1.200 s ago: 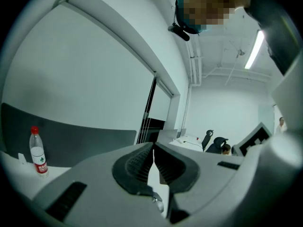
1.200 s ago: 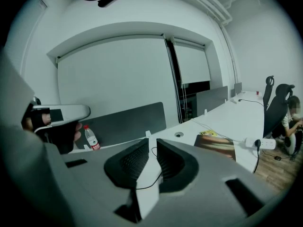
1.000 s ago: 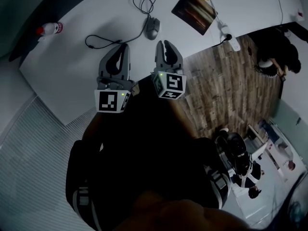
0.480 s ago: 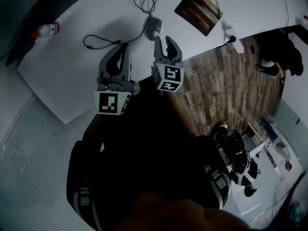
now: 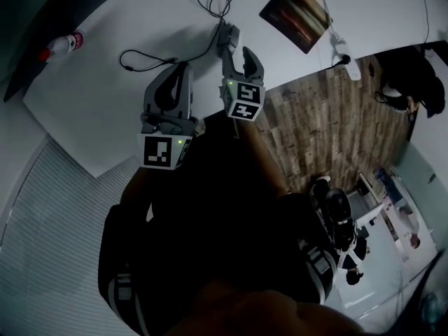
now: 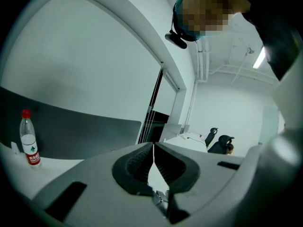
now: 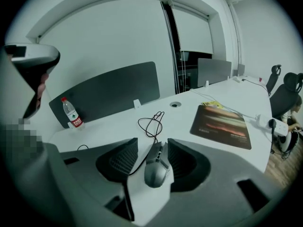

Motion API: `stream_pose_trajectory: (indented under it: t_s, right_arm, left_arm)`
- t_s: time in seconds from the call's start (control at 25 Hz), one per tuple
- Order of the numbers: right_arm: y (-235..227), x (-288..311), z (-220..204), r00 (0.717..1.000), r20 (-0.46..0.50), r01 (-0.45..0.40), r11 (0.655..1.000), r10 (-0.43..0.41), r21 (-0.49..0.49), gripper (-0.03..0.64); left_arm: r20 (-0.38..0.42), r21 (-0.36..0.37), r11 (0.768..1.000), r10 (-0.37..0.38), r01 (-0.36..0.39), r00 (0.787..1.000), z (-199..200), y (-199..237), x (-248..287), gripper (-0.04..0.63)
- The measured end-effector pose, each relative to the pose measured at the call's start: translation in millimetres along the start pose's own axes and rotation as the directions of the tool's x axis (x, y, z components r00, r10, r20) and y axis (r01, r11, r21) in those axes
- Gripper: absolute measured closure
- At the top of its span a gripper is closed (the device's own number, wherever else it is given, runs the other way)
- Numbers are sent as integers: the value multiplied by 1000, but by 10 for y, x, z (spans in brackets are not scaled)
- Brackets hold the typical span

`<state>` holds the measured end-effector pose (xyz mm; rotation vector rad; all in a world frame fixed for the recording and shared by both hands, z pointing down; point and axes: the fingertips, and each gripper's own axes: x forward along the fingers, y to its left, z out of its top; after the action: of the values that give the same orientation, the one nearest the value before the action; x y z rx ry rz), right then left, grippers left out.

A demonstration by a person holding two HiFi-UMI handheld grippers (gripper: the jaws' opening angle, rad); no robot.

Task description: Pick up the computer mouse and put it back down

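Mouse (image 7: 156,167) looks light, rigid and smooth, so grip its sides. Right gripper (image 5: 240,58) jaws stand apart, flanking it. Left gripper (image 6: 153,148) jaws are together, empty.

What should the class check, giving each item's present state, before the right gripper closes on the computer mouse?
1. Mouse lies between the fingers of the right gripper: ok.
2. Fingers apart, one on each side of the mouse: ok.
3. Fingers touching the mouse: cannot tell.
4. Mouse rests on the table: ok.
5. Cable lies in a loose loop beyond the mouse, nothing on it: ok.
6. Left gripper shut, empty, pointing away from the mouse: ok.
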<state>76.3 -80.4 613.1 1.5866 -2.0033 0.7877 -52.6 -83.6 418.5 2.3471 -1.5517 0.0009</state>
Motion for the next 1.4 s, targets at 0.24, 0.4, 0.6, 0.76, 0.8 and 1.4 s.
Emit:
stream_pose_trajectory:
  t_s: [0.24,0.4,0.6,0.76,0.8,1.4]
  right_arm:
    - [-30,247,-215,997,-73,-2,1000,2,-1,376]
    - [-60,402,-379,993,-118,7,1000,-6,6,354]
    - [-65,564,-552,985,-171,9,1000,-10,-5,333]
    - [-81,664,-653,980,-199,11,1000,-12,-9,328]
    - [-86,688,-670,979,-205,13,1000,-14,-10,328]
    - [-78,833,-809,968,-249,28,999,-32,-21,328]
  left_arm:
    - [-29,8,1000,2,-1,1000,-120,72,54,589]
    - [-85,15,1000,-11,12,996,-280,105,58,589]
    - [-90,12,1000,0,2,996,-339,177,98,589]
    - [-92,11,1000,7,-6,996,-371,227,134,589]
    - [-92,9,1000,9,-8,996,-376,243,140,589]
    - [-48,-27,998,59,-60,997,-316,387,211,589]
